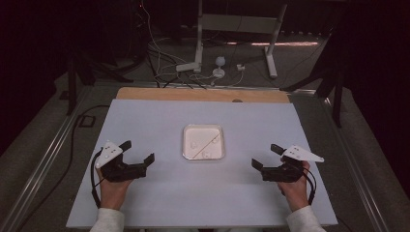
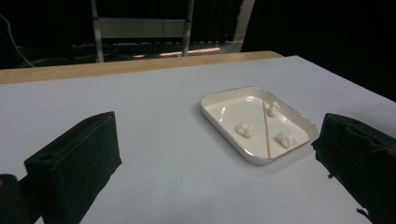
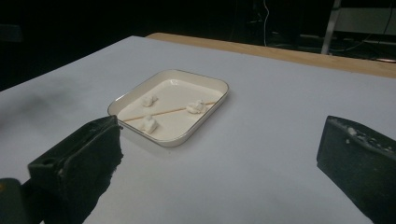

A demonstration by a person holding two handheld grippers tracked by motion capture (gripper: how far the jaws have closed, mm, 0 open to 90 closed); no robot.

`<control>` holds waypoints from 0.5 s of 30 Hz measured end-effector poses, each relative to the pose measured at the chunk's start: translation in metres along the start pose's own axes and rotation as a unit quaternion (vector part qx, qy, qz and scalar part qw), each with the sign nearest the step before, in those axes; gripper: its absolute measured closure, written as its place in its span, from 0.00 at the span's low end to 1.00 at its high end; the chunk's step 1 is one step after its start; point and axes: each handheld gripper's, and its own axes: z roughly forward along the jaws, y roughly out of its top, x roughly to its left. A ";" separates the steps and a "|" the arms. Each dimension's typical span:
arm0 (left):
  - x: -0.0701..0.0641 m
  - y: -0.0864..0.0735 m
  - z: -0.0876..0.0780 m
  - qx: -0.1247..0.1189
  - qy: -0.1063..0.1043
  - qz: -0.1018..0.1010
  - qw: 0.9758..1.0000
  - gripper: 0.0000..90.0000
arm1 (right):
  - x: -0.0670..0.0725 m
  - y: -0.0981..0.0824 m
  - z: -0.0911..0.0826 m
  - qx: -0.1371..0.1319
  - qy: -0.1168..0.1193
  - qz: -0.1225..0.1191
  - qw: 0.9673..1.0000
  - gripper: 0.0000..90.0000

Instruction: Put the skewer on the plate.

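High view: tray (image 1: 187,129) between both tools.

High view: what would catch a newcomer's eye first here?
A cream tray sits mid-table on the pale sheet, holding three small white lumps and a thin wooden stick laid across it. On either side, the left tongs and right tongs rest with jaws open and nothing between them.

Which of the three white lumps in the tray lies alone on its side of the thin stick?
The lump toward the tray's far left in the right gripper view lies alone; the other two lumps lie across the stick.
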 end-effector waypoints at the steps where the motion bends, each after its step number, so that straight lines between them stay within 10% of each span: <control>1: 0.001 -0.001 -0.002 -0.001 0.001 0.002 1.000 0.01 | 0.000 -0.001 -0.001 0.000 0.000 0.002 1.000 0.00; 15: 0.003 -0.003 -0.018 -0.029 -0.001 0.008 1.000 0.01 | -0.005 -0.007 -0.010 -0.010 0.004 -0.007 1.000 0.00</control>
